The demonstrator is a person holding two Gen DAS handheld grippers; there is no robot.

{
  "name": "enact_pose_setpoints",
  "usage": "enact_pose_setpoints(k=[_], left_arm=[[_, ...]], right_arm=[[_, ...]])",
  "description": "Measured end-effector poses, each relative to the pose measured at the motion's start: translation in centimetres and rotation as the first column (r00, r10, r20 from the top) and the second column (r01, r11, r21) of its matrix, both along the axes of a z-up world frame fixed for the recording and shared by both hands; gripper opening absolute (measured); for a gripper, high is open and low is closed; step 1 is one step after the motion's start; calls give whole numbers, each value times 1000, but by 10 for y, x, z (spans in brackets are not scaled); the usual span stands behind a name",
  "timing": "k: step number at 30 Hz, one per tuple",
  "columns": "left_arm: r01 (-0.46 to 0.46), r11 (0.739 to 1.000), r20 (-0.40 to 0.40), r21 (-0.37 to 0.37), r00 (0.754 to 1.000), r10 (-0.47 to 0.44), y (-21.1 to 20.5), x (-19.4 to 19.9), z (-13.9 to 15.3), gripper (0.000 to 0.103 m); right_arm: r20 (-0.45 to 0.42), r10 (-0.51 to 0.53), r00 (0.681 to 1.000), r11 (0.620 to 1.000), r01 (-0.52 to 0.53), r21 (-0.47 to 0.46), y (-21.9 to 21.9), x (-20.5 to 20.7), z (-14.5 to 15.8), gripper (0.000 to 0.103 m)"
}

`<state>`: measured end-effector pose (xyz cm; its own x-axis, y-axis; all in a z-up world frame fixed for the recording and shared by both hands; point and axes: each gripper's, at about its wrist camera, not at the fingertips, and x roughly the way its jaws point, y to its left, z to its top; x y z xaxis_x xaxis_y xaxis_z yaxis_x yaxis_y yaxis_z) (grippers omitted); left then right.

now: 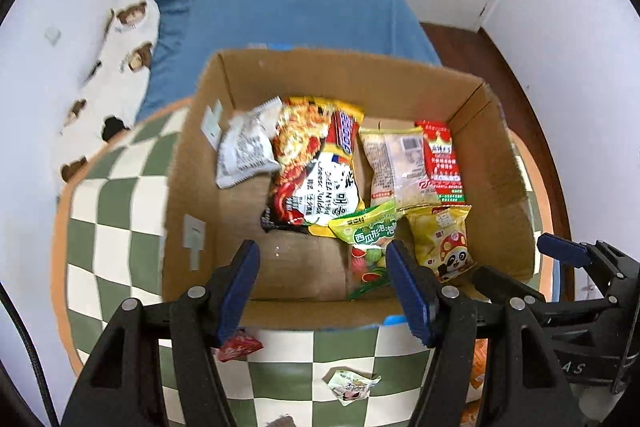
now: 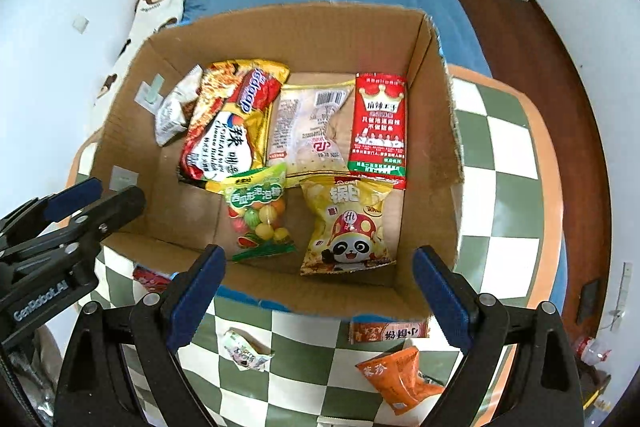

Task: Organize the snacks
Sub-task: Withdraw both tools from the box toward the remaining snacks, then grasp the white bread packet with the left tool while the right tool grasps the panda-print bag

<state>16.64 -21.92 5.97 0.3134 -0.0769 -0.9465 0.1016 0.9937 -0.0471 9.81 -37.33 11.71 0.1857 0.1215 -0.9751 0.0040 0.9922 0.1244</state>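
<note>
room: bedroom, blue bed behind a checkered counter (image 2: 508, 147).
box (image 2: 280, 27): open on the counter, several snacks already inside.
loose snacks: orange packet (image 2: 396, 379), red packet (image 2: 388, 334) and small white packet (image 2: 246, 351) lie on the counter outside the box's near wall, below both tools.
nearer tool: right, judged; the orange packet sits just inside its right finger.
right tool (image 2: 320, 291): wide open, empty.
left tool (image 1: 324, 287): partly open, empty.
</note>
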Motion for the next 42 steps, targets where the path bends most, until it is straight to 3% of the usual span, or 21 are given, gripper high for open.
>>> enact_pose_setpoints(k=[11, 15, 21, 25, 27, 29, 32, 34, 35, 38, 40, 42], left_arm=[[-12, 1000, 118, 6, 993, 11, -1, -47, 35, 63], [-22, 999, 107, -22, 994, 25, 2, -64, 35, 63], [-11, 1000, 44, -17, 999, 12, 2, -113, 1, 63], [73, 997, -103, -2, 992, -73, -19, -161, -53, 63], [94, 992, -238, -79, 965, -110, -30, -181, -87, 63], [95, 982, -375, -161, 915, -150, -45, -200, -123, 63], [64, 964, -518, -259, 833, -194, -71, -225, -162, 63], [42, 948, -590, -315, 774, -230, -93, -238, -184, 63], [31, 944, -623, -327, 744, -240, -105, -243, -195, 63], [13, 938, -679, -347, 687, -260, -133, -253, -219, 63], [8, 942, -694, -337, 673, -254, -147, -257, -231, 63], [30, 950, -682, -309, 689, -244, -157, -259, -236, 61]], right_arm=[[160, -16, 987, 1000, 18, -11, 1, -45, 52, 97], [182, -40, 983, 999, 37, 15, -5, -64, 59, 97], [80, -141, 987, 982, 129, 141, -31, -118, 31, 97], [-40, -238, 971, 955, 241, 172, -63, -169, -11, 97], [-105, -288, 952, 938, 302, 172, -81, -199, -33, 97], [-156, -333, 930, 920, 357, 164, -97, -228, -50, 97], [-229, -406, 885, 883, 444, 153, -121, -270, -76, 95], [-258, -437, 862, 865, 482, 143, -130, -289, -88, 79], [-270, -457, 847, 850, 506, 147, -136, -298, -94, 78], [-295, -520, 801, 796, 580, 172, -150, -322, -106, 77], [-309, -557, 771, 761, 622, 182, -158, -331, -112, 77], [-337, -589, 734, 717, 668, 201, -165, -336, -120, 77]])
